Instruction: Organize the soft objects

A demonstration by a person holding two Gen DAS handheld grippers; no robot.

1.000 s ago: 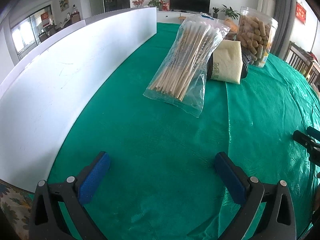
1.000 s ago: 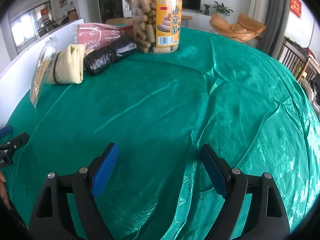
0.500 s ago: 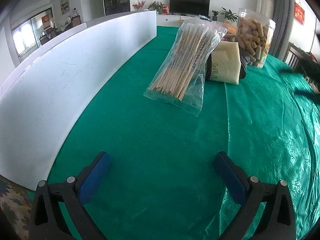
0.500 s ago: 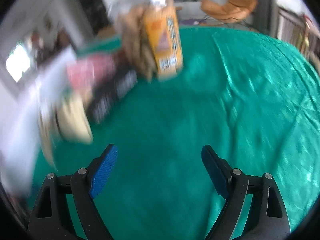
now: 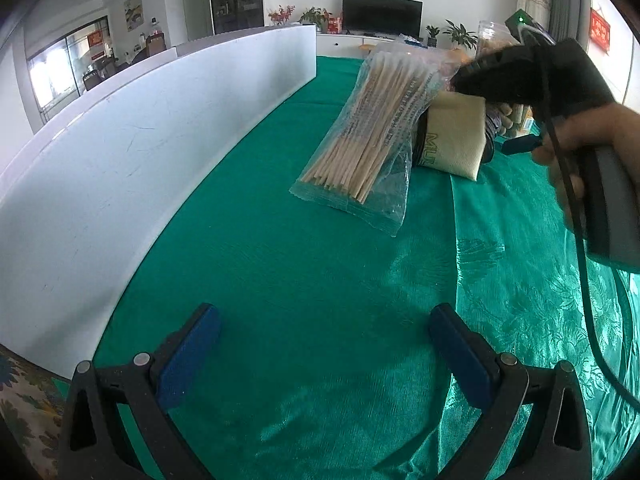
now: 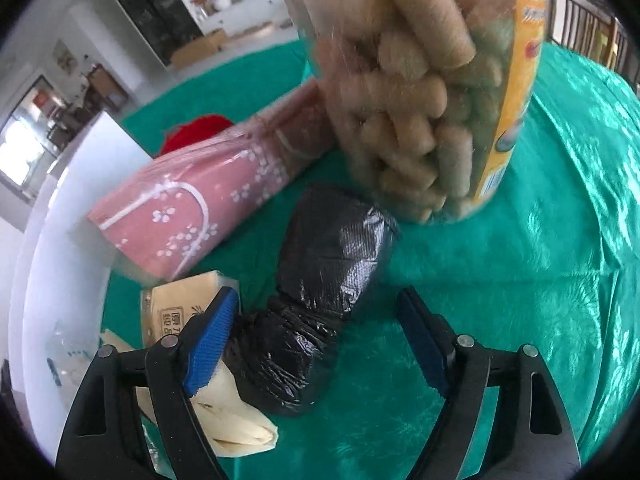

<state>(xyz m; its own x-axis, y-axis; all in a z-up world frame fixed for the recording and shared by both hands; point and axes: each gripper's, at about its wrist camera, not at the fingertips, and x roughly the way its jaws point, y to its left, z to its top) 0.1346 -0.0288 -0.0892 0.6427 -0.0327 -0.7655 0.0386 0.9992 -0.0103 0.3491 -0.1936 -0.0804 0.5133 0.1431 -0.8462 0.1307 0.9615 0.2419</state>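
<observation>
My right gripper is open and hangs over a black roll of plastic bags that lies on the green tablecloth between its blue pads. A cream folded cloth pack lies to the left, touching the roll; it also shows in the left wrist view. A pink flowered pack lies behind. My left gripper is open and empty, low over bare cloth. The right gripper's body shows in the left wrist view, above the cream pack.
A clear jar of biscuit rolls stands just behind the black roll. A bag of wooden skewers leans on the cream pack. A white board walls the table's left side. Something red lies behind the pink pack.
My right gripper has swept forward and left across the table to the black roll by the jar. The left gripper has stayed put.
</observation>
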